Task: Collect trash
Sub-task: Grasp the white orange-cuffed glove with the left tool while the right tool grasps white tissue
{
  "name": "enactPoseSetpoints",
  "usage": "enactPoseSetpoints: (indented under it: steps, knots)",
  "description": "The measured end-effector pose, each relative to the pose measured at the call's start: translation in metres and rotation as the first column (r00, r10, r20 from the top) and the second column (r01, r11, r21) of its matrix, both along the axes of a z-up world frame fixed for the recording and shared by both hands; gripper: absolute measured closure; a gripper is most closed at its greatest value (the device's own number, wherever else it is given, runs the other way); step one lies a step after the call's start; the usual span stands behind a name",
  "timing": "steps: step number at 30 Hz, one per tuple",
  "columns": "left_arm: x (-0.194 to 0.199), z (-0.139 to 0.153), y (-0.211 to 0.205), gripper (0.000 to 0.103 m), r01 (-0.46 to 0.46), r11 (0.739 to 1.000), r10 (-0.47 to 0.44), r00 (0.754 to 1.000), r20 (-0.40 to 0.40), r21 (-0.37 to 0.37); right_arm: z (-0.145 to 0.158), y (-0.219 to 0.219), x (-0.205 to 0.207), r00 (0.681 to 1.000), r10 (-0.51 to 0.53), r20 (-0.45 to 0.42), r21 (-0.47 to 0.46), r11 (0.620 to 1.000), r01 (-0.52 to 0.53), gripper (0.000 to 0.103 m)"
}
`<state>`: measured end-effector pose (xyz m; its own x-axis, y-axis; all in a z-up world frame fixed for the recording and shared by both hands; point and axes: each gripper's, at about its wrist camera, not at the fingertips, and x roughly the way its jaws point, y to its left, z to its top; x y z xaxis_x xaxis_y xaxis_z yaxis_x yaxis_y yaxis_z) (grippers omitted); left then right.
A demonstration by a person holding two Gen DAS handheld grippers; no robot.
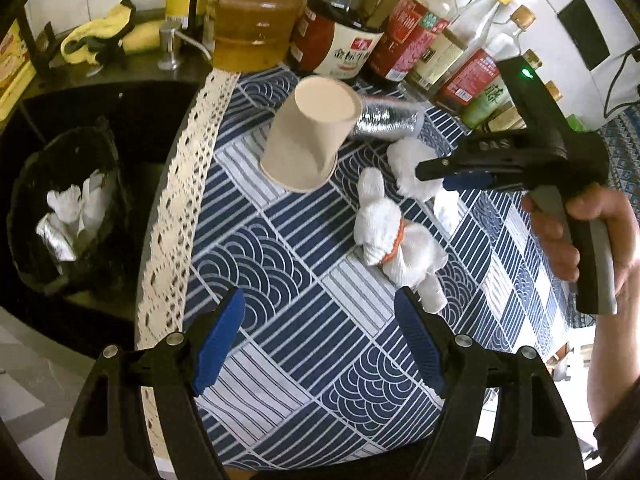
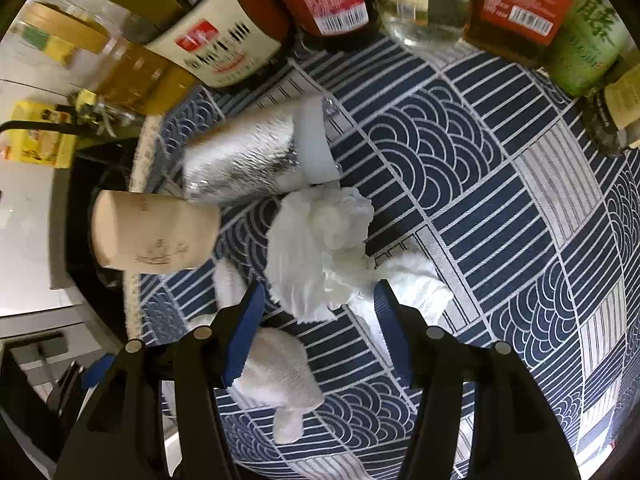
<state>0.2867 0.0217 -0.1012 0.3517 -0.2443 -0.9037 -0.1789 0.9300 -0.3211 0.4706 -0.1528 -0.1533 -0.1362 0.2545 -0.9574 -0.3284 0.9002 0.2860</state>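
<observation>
The right gripper (image 2: 318,300) hangs over the crumpled tissue (image 2: 320,240) on the patterned cloth (image 2: 500,216), its blue fingers (image 2: 244,332) spread wide with the lower edge of the wad lying between the tips, nothing held. From the left wrist view the same gripper (image 1: 430,174) looks much narrower, but that is an edge-on sight of it, so I trust its own camera. The left gripper (image 1: 320,336) is also wide and empty, poised above bare cloth nearer the table edge. More trash lies close by: a second tissue wad (image 2: 276,364) under the right tool's left finger, a flatter tissue (image 2: 416,288) by its right finger, an upturned paper cup (image 1: 308,140) and a foil packet (image 1: 384,120) touching it. The black-lined bin (image 1: 68,208) sits below the table's lace edge and already has tissue and foil in it. To take the tissue well, I would say the right tool should come down a little further forward so the fingers straddle the thick middle of the wad, not its thin hem, and press close to the cloth before squeezing. Tissue is soft and will compress, so a full squeeze seems wise. The risk is snagging the neighbouring wads or pinching the cloth itself.
</observation>
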Motion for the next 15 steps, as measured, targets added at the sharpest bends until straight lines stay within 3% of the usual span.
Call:
enactPoseSetpoints:
  steps: [4, 8, 15]
  knots:
    - [-0.004, -0.004, -0.003, 0.028, -0.026, 1.0, 0.026, 1.0, -0.015, 0.017, -0.01, 0.003, 0.004, 1.0, 0.013, 0.01, -0.036, 0.999, -0.013, 0.048]
    - [-0.004, -0.006, -0.006, 0.028, -0.03, 0.999, 0.031, 0.999, -0.022, 0.021, -0.013, 0.006, 0.004, 0.999, 0.031, 0.017, -0.032, 0.999, -0.03, 0.061]
    - [0.003, -0.006, -0.012, 0.028, -0.011, 0.999, 0.012, 0.999, -0.031, 0.035, -0.007, 0.006, 0.001, 0.999, 0.031, 0.04, -0.002, 1.0, -0.031, 0.074]
